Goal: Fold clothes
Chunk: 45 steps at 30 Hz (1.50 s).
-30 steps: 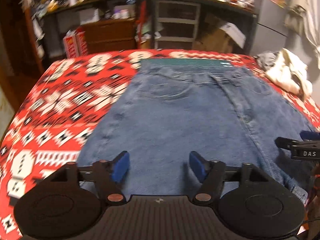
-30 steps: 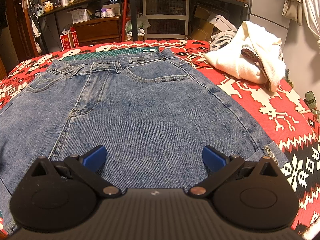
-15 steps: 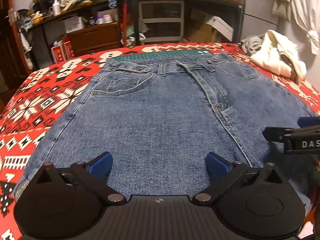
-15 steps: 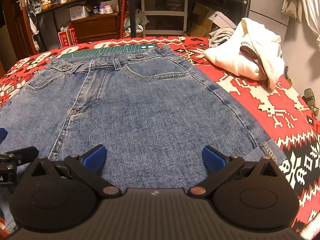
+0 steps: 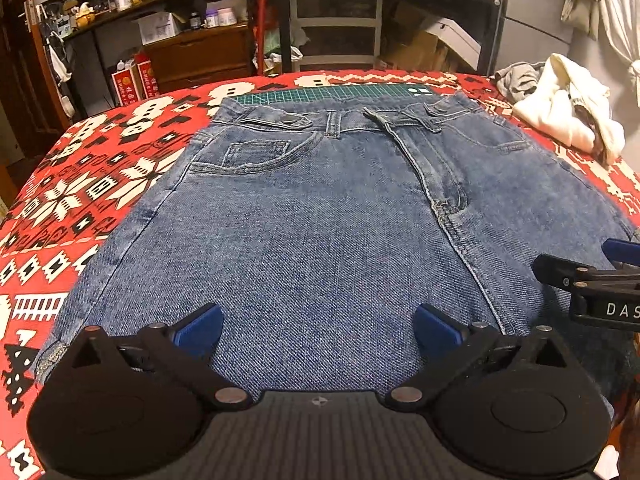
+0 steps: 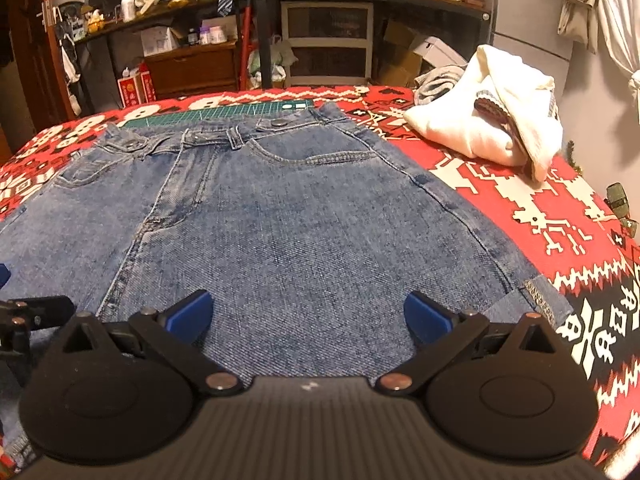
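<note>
Blue denim shorts point(image 5: 320, 216) lie flat and face up on the red patterned blanket point(image 5: 80, 184), waistband at the far side. My left gripper point(image 5: 318, 330) hovers open over the near hem of the left leg, nothing between its blue pads. In the right wrist view the same shorts point(image 6: 288, 220) spread out, and my right gripper point(image 6: 308, 316) stands open above the right leg's hem, also empty. The right gripper's fingers point(image 5: 588, 276) show at the right edge of the left wrist view.
A green cutting mat point(image 5: 332, 91) peeks out beyond the waistband. A heap of white and grey clothes point(image 6: 496, 120) sits on the blanket point(image 6: 560, 216) at the far right. Cluttered shelves and drawers point(image 6: 328, 40) stand behind the bed. Small dark objects point(image 6: 618, 204) lie at the right edge.
The left gripper has opened wider and swung right, coming square over the shorts. The right gripper has held nearly still over the right leg, staying open.
</note>
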Each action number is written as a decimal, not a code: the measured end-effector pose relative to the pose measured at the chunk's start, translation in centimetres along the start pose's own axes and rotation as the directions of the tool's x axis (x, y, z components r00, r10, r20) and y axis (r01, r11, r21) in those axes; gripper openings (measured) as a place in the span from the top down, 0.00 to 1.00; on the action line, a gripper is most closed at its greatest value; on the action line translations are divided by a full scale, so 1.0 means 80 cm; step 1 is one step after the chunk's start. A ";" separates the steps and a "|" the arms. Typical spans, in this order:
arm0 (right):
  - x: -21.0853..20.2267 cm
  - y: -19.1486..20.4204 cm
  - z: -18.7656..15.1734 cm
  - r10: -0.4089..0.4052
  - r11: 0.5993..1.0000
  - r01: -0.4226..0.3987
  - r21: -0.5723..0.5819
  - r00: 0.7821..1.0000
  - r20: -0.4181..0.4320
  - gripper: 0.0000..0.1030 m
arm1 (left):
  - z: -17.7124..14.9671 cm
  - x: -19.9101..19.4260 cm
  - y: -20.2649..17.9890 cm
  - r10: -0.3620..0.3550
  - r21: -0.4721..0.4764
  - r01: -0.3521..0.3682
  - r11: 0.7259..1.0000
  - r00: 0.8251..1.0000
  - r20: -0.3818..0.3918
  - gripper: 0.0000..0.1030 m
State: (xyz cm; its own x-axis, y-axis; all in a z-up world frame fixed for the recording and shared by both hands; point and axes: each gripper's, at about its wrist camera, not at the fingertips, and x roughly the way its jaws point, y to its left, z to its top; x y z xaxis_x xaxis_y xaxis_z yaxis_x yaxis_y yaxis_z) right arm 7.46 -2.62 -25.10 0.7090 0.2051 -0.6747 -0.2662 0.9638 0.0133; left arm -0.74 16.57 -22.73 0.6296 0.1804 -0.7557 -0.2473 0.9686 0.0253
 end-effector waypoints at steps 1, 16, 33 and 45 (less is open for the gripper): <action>0.000 0.000 -0.002 -0.002 1.000 0.002 0.000 1.000 0.009 0.00 | -0.001 0.000 0.000 0.000 -0.001 0.000 1.000 1.000 0.006 0.00; -0.013 -0.008 0.017 -0.006 1.000 0.006 -0.005 0.998 -0.058 0.12 | 0.000 -0.006 0.010 -0.030 -0.031 0.031 0.999 0.999 0.041 0.08; 0.026 -0.005 0.064 0.010 0.999 -0.012 -0.038 0.999 -0.049 0.92 | 0.003 -0.014 0.020 -0.260 -0.078 0.265 0.961 0.963 0.065 0.40; -0.024 -0.055 0.021 -0.002 0.999 -0.003 -0.050 0.994 -0.105 0.90 | 0.003 -0.013 0.023 -0.254 -0.079 0.259 0.963 0.965 0.069 0.42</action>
State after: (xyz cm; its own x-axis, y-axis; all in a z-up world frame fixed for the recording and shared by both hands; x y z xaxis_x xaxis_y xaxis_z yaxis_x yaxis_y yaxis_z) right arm 8.38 -6.95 -22.62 0.6370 0.1842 -0.7485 -0.3011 0.9533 -0.0217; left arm -1.64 18.18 -21.76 0.7206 -0.0602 -0.6907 -0.1330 0.9657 -0.2229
